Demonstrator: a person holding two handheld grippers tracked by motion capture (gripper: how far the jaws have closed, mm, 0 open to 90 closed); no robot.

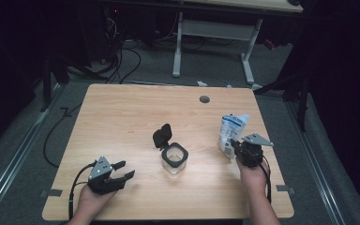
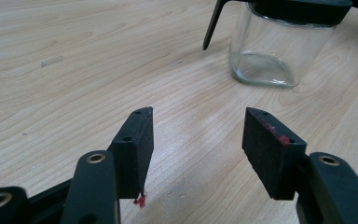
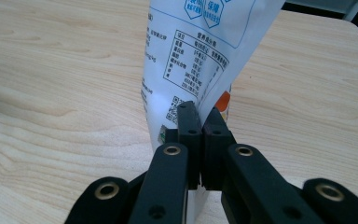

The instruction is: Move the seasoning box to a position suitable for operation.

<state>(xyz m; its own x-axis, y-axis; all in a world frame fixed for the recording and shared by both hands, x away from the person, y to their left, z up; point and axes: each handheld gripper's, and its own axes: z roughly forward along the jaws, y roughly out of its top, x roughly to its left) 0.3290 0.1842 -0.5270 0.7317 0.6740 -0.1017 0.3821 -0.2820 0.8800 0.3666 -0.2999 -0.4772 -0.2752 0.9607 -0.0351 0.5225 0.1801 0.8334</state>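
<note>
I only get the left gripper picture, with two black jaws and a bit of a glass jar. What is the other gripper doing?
Observer: The right gripper is pinching a white pouch with blue print, jaws closed on its lower edge.
Operator: Is the pouch lying flat?
Observer: No, it stands upright at the right side of the table.
Operator: Does my jar have a lid?
Observer: Yes, the glass jar has a black rim, and its black lid is flipped up and open behind it.
Operator: Is my gripper near the jar?
Observer: The left gripper sits apart from it at the near left, jaws open with nothing between them.
</note>
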